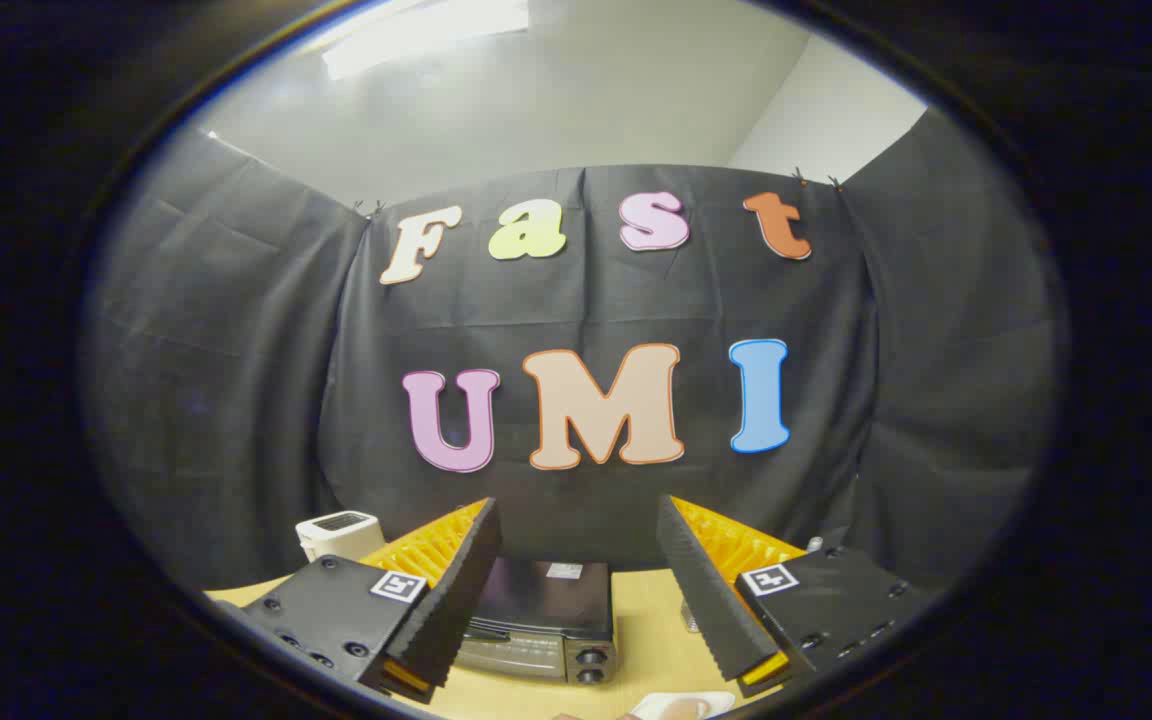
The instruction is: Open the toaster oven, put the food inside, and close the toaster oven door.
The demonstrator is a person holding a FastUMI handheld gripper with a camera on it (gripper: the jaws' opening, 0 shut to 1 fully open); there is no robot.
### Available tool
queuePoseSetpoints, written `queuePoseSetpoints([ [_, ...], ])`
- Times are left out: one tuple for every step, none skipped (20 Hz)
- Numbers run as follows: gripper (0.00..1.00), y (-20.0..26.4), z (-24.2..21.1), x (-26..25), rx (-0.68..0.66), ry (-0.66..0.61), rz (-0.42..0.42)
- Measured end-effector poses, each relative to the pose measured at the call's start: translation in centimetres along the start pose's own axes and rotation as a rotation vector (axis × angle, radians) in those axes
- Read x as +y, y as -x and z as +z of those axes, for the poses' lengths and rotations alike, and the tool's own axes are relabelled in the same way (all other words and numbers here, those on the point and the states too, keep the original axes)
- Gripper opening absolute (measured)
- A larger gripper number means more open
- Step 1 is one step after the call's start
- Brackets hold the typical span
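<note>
The gripper (576, 590) is spread wide, its fingers (456, 590) well apart and holding nothing; neither finger touches anything. It hangs above the desk (646, 620), looking level at the booth's black cloth wall. Below and between the fingers sits the oven (541, 620), nearer the left finger, its door closed and two knobs (591, 665) at its right end. A small white appliance (336, 533) stands on the desk beyond the left finger, against the cloth. A white plate (681, 707) with the food (686, 708) lies on the desk just before the oven, toward the right finger; little of it shows.
</note>
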State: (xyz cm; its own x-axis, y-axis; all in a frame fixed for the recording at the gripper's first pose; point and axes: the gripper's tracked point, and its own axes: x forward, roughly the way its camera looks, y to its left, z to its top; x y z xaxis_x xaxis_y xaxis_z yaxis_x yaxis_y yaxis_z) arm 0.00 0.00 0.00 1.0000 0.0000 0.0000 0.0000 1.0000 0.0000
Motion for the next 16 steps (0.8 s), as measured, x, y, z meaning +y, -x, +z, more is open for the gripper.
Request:
queuePoseSetpoints([
  [0.98, 0.1, -0.3, 0.0, 0.009, -0.006, -0.001],
  [0.98, 0.1, -0.6, 0.2, 0.02, -0.013, 0.003],
  [0.98, 0.0, -0.8, 0.2, 0.028, -0.018, 0.006],
  [0.98, 0.0, -0.9, 0.2, 0.033, -0.017, 0.004],
  [0.98, 0.0, -1.0, 0.0, 0.034, -0.011, 0.0],
  [0.98, 0.0, -1.1, 0.0, 0.034, -0.004, -0.003],
  [0.98, 0.0, -1.4, 0.2, 0.035, 0.001, -0.004],
  [0.98, 0.1, -1.6, 0.3, 0.039, 0.003, -0.003],
  [0.98, 0.1, -1.9, 0.4, 0.044, 0.004, -0.001],
  [0.98, 0.1, -2.1, 0.5, 0.05, 0.004, -0.002],
  [0.98, 0.1, -2.3, 0.4, 0.055, 0.006, -0.007],
  [0.98, 0.1, -2.5, 0.4, 0.057, 0.01, -0.009],
  [0.98, 0.0, -2.6, 0.4, 0.057, 0.014, -0.012],
  [0.98, -0.2, -2.8, 0.3, 0.057, 0.017, -0.016],
  [0.98, -0.1, -2.9, 0.4, 0.057, 0.017, -0.017],
  [0.98, -0.3, -3.0, 0.4, 0.057, 0.015, -0.017],
])
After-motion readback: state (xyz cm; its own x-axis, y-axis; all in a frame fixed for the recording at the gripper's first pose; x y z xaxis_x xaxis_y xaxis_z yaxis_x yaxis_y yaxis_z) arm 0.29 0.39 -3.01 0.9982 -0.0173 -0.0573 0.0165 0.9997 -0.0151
